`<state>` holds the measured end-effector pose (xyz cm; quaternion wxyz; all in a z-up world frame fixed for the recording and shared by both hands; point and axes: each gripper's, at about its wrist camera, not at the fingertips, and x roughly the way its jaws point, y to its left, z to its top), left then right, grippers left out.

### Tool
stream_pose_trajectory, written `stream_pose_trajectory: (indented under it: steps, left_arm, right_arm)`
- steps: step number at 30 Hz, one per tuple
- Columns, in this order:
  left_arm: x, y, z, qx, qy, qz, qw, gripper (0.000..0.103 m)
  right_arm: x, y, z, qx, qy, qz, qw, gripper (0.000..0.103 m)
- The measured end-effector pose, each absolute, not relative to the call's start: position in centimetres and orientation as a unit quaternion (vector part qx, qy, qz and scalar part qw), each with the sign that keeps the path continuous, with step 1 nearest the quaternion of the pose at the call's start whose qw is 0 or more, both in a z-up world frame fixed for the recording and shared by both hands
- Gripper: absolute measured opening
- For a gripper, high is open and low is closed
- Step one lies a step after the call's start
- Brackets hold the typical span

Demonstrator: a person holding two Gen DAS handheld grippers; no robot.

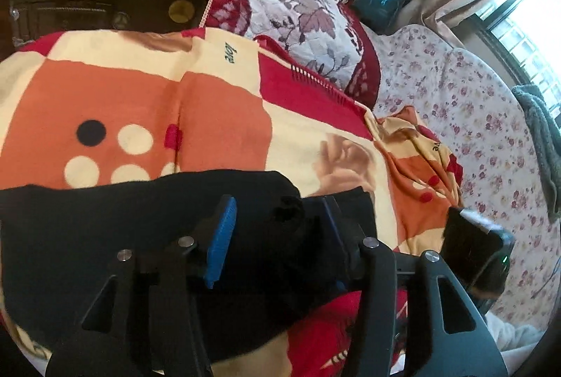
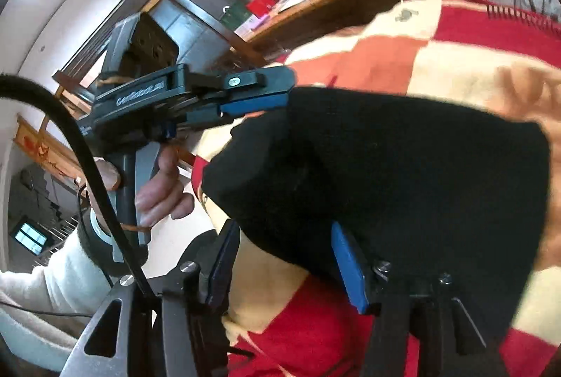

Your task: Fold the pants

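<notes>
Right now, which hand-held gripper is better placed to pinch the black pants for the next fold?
Probably the left hand-held gripper: a raised bunch of the black pants sits between its open pads. The right hand-held gripper, also open, straddles only the pants' edge, mostly over blanket.

Left gripper [image 1: 277,236]: tilted downward over the black pants [image 1: 105,229], blue pads apart, cloth between them | Right gripper [image 2: 285,266]: tilted downward at the pants' near edge, jaws apart | Left hand [image 2: 154,191]: wrapped around its gripper's handle.

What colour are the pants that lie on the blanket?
The pants are plain black, with no pattern. The right wrist view shows them best.
</notes>
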<state>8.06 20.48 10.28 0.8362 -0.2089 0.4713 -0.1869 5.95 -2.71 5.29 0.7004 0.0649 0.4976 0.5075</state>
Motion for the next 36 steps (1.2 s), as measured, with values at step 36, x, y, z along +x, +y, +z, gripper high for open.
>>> stream_pose_trajectory:
  steps: [36]
  left_arm:
    - [2.9, 13.8, 6.8, -0.199, 0.489, -0.139, 0.838, 0.014]
  right_arm:
    - [12.3, 0.7, 6.6, -0.101, 0.493, 0.484, 0.716, 0.013]
